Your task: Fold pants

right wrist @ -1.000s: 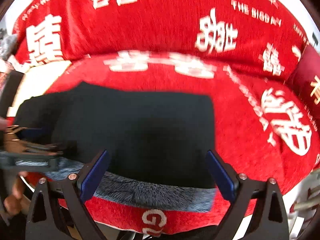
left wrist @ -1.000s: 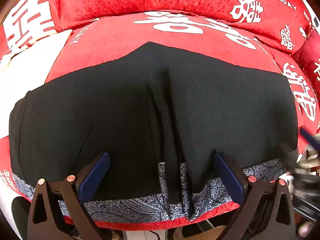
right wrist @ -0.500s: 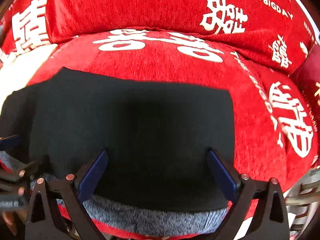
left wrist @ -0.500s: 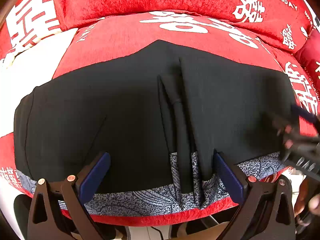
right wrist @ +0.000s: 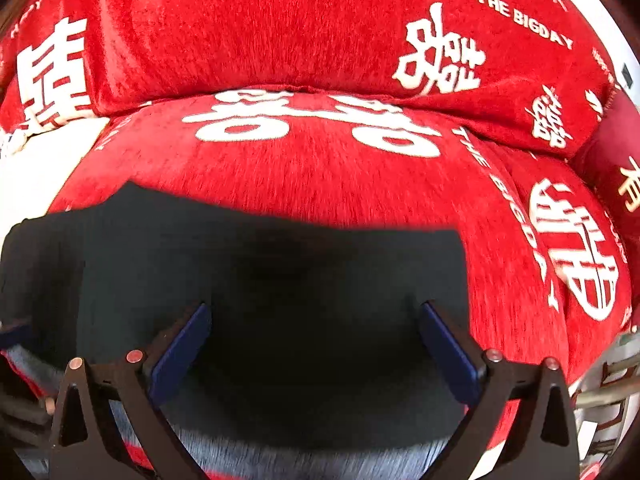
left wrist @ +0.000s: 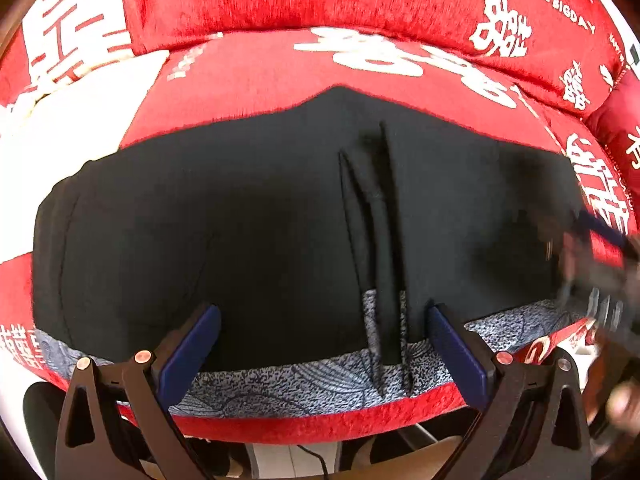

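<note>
On red sofa [left wrist: 260,64], black pants [left wrist: 240,220] unmoved — right gripper [right wrist: 314,344] nearer, wide.

pants [left wrist: 240,220]: black; lining [left wrist: 304,384]: grey-blue print; sofa cover [right wrist: 320,40]: red, white characters

I saw the black pants [left wrist: 248,232] spread flat and wide across the red cushion [left wrist: 256,68], their patterned grey waistband [left wrist: 304,380] running along the near edge. A few narrow pleats stood up right of centre, running back from the waistband. From the right wrist view, the pants [right wrist: 304,280] showed a straight, squared-off right edge.
</note>
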### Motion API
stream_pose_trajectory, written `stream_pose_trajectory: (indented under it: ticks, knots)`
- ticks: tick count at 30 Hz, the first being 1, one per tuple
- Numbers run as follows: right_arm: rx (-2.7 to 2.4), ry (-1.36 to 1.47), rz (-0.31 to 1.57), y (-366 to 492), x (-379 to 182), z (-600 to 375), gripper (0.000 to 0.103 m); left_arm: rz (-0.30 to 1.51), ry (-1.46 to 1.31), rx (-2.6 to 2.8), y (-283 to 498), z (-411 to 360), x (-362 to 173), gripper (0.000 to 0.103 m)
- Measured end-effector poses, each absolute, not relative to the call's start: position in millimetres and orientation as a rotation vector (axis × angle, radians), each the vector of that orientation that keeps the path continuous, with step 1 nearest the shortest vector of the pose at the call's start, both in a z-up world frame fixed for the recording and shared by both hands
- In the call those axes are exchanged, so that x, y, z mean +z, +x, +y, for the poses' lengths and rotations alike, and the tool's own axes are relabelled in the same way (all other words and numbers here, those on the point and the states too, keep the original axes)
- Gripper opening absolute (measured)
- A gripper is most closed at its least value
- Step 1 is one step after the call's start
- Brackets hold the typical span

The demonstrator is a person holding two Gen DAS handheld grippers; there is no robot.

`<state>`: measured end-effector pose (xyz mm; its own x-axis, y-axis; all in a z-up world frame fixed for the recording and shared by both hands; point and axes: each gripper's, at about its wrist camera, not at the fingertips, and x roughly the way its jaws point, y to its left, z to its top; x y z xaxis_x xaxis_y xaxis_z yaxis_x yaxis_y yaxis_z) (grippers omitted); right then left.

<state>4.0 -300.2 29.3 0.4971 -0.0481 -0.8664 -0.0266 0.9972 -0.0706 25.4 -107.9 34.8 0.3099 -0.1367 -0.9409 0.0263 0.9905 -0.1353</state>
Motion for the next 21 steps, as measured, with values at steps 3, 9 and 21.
stream_pose_trajectory:
  ticks: [3,9,21]
  knots:
    - [-0.040,-0.116,1.006,-19.2,17.1,-290.0,0.103,1.239,-0.086,-0.114,19.8,-110.2,39.6,0.103]
    - [-0.002,-0.141,1.034,-36.7,10.8,-271.7,0.103,1.268,-0.035,-0.067,10.1,-91.2,27.9,0.103]
    - [0.053,-0.238,1.022,-9.5,31.0,-214.7,0.103,1.218,-0.288,0.031,-3.2,25.0,29.3,0.103]
